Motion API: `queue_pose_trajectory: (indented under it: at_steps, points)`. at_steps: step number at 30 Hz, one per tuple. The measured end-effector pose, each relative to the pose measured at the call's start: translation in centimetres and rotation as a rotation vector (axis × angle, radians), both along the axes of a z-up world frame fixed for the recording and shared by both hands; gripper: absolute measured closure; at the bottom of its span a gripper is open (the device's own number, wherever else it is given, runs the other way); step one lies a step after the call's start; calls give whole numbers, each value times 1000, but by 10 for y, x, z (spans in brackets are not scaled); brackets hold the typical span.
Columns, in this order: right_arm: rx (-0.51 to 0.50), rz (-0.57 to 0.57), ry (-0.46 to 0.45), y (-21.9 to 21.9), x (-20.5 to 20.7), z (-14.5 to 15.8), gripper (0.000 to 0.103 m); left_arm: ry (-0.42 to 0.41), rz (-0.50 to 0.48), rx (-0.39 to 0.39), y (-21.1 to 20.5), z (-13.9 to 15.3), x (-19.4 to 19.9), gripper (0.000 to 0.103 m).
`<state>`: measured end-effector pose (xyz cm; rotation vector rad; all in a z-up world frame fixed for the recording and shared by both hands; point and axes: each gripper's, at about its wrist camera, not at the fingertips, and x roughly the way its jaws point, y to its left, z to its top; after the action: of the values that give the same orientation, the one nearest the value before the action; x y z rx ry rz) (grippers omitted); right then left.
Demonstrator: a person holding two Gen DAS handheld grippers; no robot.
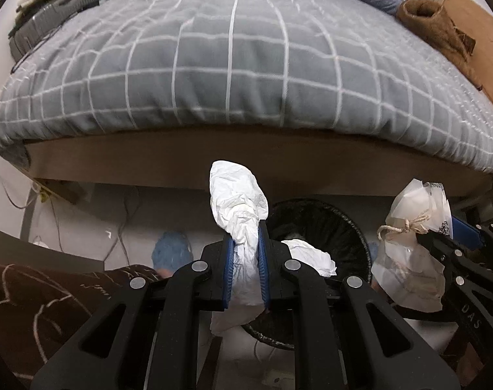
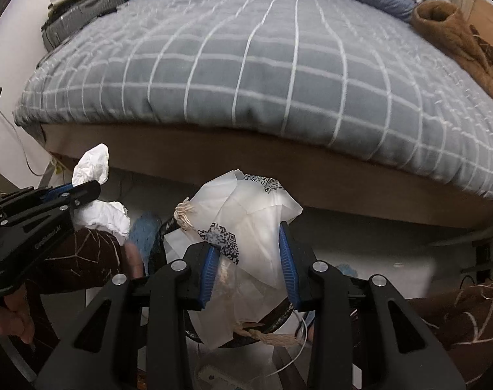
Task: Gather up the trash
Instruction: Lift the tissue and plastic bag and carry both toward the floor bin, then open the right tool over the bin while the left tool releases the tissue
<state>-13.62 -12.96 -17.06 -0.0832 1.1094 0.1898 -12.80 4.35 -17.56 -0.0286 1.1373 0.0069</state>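
Left gripper: black linked frame with blue ribbed pads; the fingers are clamped tight on a crumpled white tissue, held above the near-left rim of the bin.
Crumpled white tissue: thin, creased paper, twisted narrow where the pads pinch it; one lobe stands up past the fingertips, and more hangs down behind them.
Right gripper: same black frame and blue pads; the fingers are closed on a translucent plastic bag, to the right of the bin in the left wrist view.
Translucent plastic bag: milky, wrinkled film with a printed barcode and a blurred QR code; a frayed beige drawstring is knotted at its left edge, and another frayed end dangles below.
Bin: round, lined with shiny black pleated plastic, standing on the floor below both grippers; a second white tissue wad lies at its near rim, just right of the left gripper. The bag hides most of the bin from the right wrist camera.
Blue fuzzy slipper: on the pale floor left of the bin.
Dark brown patterned fabric: left of the bin, close to the camera.
Bed: beyond the bin, a wooden frame under a grey quilt with a white grid.
Brown fleece garment: on the bed's far right edge.
Grey ribbed case: at the bed's far left corner, blurred.
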Motion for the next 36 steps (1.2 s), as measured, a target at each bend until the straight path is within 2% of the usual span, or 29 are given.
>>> queue_pose_trajectory:
  at_steps: [6, 8, 13, 15, 17, 23, 27, 34, 36]
  points:
    - [2, 4, 33, 10, 11, -17, 68, 23, 24, -16, 14, -12, 6, 90]
    - [10, 7, 30, 11, 12, -17, 60, 28, 30, -17, 16, -15, 4, 90]
    - [9, -2, 24, 5, 14, -18, 52, 45, 26, -27, 15, -23, 8, 90]
    - [6, -14, 21, -2, 15, -16, 45, 47, 17, -29, 10, -25, 9, 91]
    - [-2, -29, 11, -12, 15, -14, 33, 51, 1, -31, 2, -26, 11, 90]
    - [-28, -98, -36, -50, 14, -9, 16, 65, -58, -39, -27, -30, 16, 90]
    - [-40, -150, -51, -77, 13, -10, 13, 71, -91, -48, -46, -30, 18, 90]
    - [-36, -182, -58, -85, 12, -9, 12, 68, -118, -51, -61, -28, 15, 89]
    - [-44, -179, -69, -83, 12, -6, 12, 59, -115, -56, -63, -25, 13, 85]
